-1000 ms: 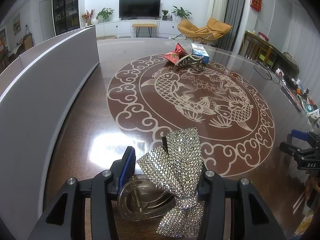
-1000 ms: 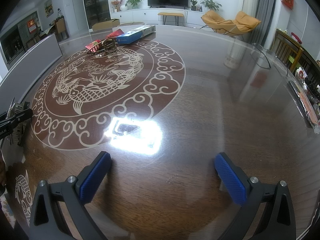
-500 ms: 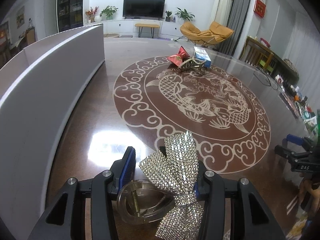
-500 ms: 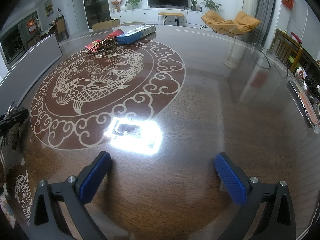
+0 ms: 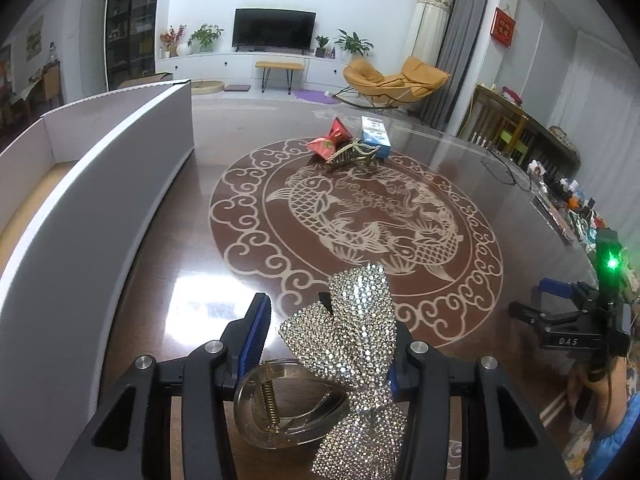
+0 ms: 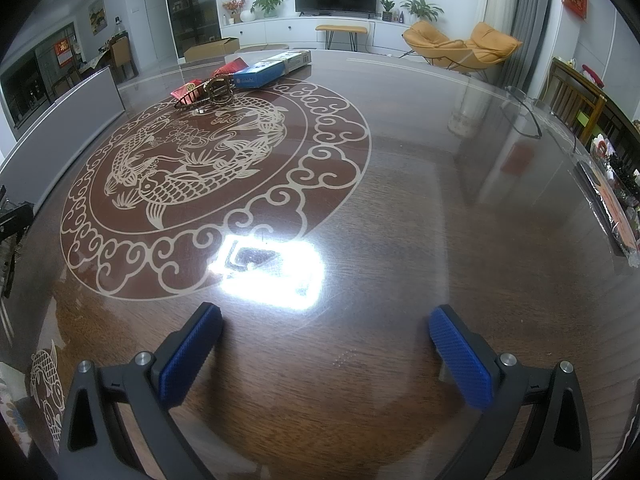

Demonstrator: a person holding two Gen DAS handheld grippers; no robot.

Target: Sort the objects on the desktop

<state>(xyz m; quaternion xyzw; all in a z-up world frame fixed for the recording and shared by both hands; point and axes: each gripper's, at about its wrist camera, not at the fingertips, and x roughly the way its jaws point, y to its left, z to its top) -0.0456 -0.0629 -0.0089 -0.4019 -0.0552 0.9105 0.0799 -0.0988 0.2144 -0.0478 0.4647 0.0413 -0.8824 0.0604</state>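
White-walled lounge: television (image 5: 273, 34), orange chair (image 5: 394, 80).

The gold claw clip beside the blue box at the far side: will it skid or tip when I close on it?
The gold claw clip rests on curved teeth on the glossy table, so it will probably rock and may skid. It leans against the red packet and blue box, so a push likely shifts them too. Its open frame looks light.

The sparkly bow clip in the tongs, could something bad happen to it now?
Maybe. The left tongs pinch the silver rhinestone bow hair clip at an angle, with its clear plastic claw hanging to one side, so it could twist or slip out onto the glossy brown table. It might also bump the tall white box wall nearby.
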